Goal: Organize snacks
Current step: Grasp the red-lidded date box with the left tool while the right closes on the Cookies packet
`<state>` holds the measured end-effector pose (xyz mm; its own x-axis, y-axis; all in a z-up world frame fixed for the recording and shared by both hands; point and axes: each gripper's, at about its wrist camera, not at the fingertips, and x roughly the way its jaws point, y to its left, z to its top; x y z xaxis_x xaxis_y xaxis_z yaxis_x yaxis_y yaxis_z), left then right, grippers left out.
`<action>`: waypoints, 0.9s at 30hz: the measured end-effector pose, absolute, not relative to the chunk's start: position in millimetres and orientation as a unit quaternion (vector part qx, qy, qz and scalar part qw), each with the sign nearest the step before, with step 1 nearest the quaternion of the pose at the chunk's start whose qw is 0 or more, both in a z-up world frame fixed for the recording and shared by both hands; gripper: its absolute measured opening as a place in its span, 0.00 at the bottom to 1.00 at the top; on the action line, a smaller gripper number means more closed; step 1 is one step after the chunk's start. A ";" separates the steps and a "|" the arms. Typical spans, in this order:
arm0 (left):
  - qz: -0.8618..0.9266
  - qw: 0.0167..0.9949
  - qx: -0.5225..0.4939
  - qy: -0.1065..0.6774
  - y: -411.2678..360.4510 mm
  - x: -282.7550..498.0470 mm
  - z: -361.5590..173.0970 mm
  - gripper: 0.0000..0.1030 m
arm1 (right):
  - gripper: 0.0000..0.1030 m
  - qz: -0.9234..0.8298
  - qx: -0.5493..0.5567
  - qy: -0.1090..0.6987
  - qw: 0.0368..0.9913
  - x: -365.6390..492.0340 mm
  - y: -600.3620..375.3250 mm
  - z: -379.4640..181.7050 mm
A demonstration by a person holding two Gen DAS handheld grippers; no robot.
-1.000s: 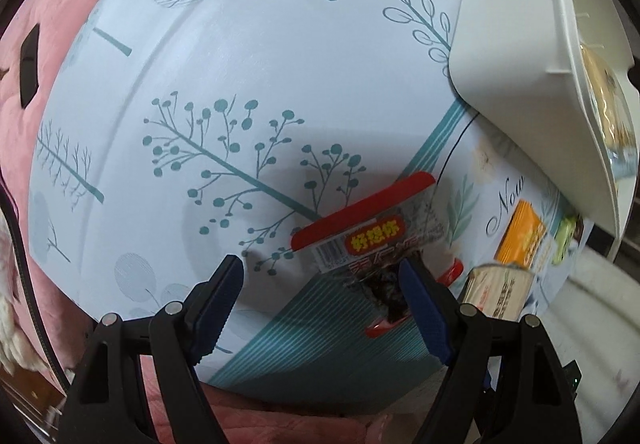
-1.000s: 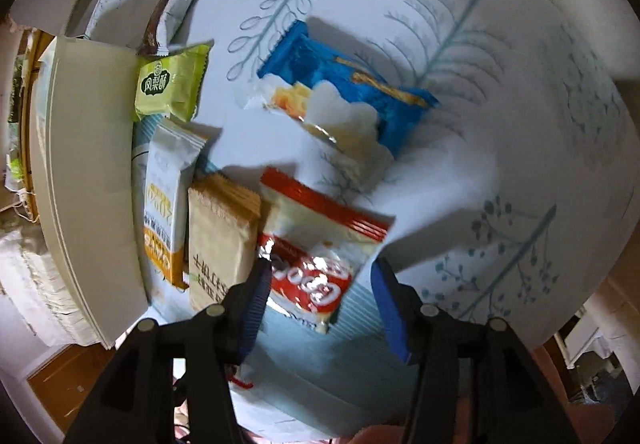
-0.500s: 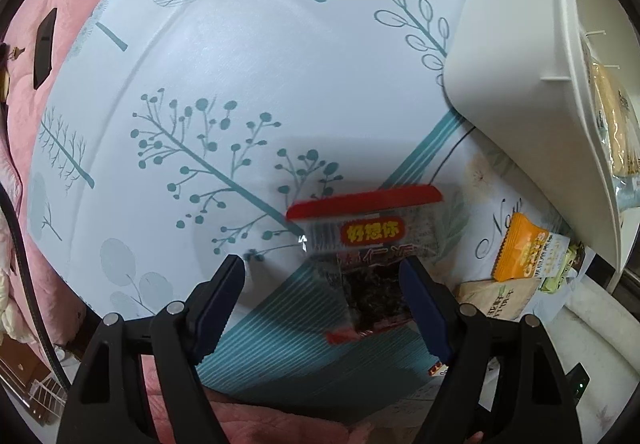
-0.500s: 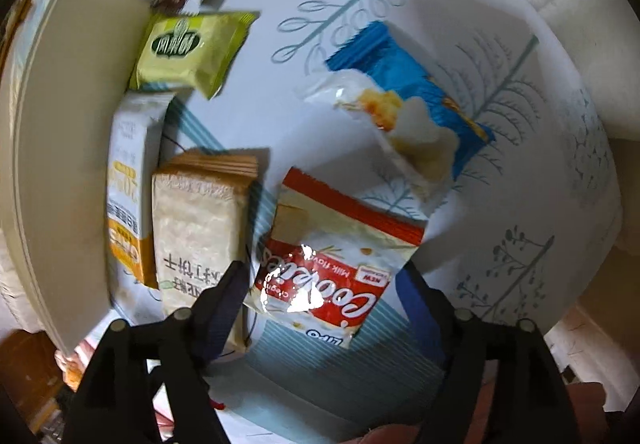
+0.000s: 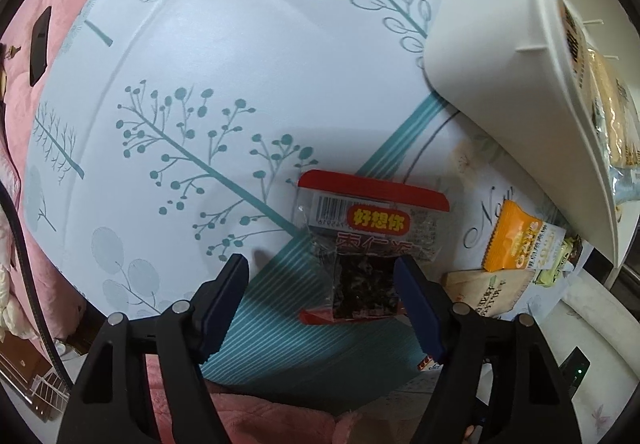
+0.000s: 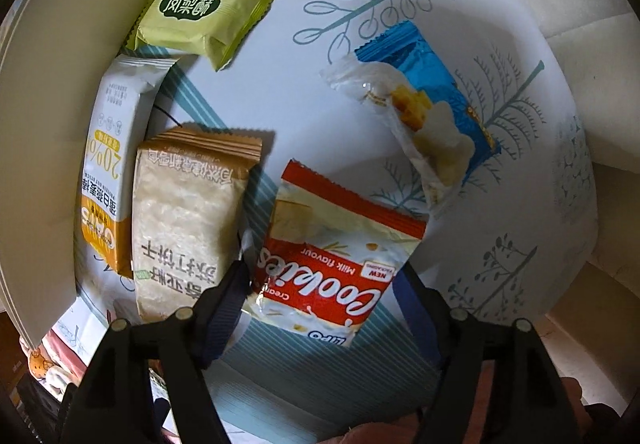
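- Since a second ago, we see the clear red-edged packet (image 5: 370, 244) has slid from beside the left tool (image 5: 320, 276) to lie partly between its fingers, and the red cookie pouch (image 6: 336, 256) now fills more of the right wrist view.
- Our landmark is the white bin (image 5: 500, 64), which stands on the patterned counter (image 5: 240, 64); the packet lies on the counter just short of the bin's wall.
- Left tool: jaws wide and closing, the packet hard against the right-hand finger (image 5: 416, 296) and well clear of the other. We judge that a lopsided close may shove the slippery packet sideways instead of pinching it.
- Right tool (image 6: 320, 284): jaws wide and closing astride the pouch's lower end, pads not yet pressing.
- The tan cracker pack (image 6: 188, 220) lies between the pouch and the bin, touching the left-hand finger (image 6: 228, 300). We think that finger could snag it and drag both.
- A squeeze on the pouch's puffed middle might crush the biscuits or let it pop free.
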<state>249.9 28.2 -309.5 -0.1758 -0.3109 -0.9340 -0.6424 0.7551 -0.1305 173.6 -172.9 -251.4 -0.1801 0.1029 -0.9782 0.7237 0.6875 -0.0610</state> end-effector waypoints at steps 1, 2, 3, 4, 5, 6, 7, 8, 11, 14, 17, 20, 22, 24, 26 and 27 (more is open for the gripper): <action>0.144 0.559 -0.319 0.752 26.0 251.4 -309.1 0.72 | 0.68 -0.270 0.287 0.720 0.571 174.3 -172.3 -251.3; 0.136 0.560 -0.321 0.751 21.7 253.3 -308.1 0.72 | 0.67 -0.269 0.287 0.721 0.570 174.8 -172.1 -251.2; 0.130 0.562 -0.322 0.751 17.7 255.1 -306.5 0.72 | 0.65 -0.268 0.287 0.722 0.569 169.3 -175.0 -253.0; 0.125 0.566 -0.319 0.750 12.6 257.5 -304.5 0.72 | 0.63 -0.267 0.287 0.724 0.568 166.7 -180.2 -250.8; 0.121 0.567 -0.314 0.751 8.3 259.6 -304.0 0.72 | 0.61 -0.265 0.285 0.725 0.568 167.0 -179.8 -250.2; 0.120 0.567 -0.313 0.753 5.7 260.5 -304.3 0.72 | 0.58 -0.264 0.285 0.726 0.568 166.0 -183.5 -250.1; 0.118 0.565 -0.312 0.755 2.3 261.8 -305.5 0.71 | 0.54 -0.263 0.284 0.727 0.567 165.7 -184.7 -249.2; 0.117 0.563 -0.313 0.756 -2.0 262.9 -307.4 0.71 | 0.53 -0.261 0.284 0.728 0.566 164.5 -188.5 -248.3; 0.122 0.555 -0.311 0.762 -11.2 263.3 -313.8 0.66 | 0.49 -0.256 0.290 0.728 0.567 159.7 -198.6 -251.1; 0.123 0.546 -0.305 0.770 -16.1 261.8 -320.6 0.53 | 0.45 -0.252 0.303 0.723 0.568 155.5 -204.0 -249.9; 0.117 0.542 -0.304 0.775 -22.9 261.8 -324.3 0.40 | 0.45 -0.254 0.316 0.718 0.566 148.1 -211.7 -248.6; 0.109 0.549 -0.300 0.773 -28.8 263.6 -323.5 0.39 | 0.45 -0.258 0.332 0.716 0.557 140.1 -217.7 -248.9; 0.102 0.552 -0.302 0.770 -29.9 263.6 -323.3 0.39 | 0.45 -0.261 0.342 0.717 0.549 129.9 -225.1 -251.0; 0.097 0.555 -0.304 0.769 -26.7 258.5 -323.6 0.38 | 0.45 -0.263 0.350 0.716 0.544 124.0 -226.3 -252.0; 0.089 0.557 -0.305 0.767 -23.5 253.9 -323.5 0.37 | 0.45 -0.263 0.354 0.716 0.541 121.3 -226.9 -254.4; 0.085 0.558 -0.303 0.768 -22.2 253.4 -322.3 0.37 | 0.45 -0.262 0.356 0.716 0.540 119.6 -225.9 -255.0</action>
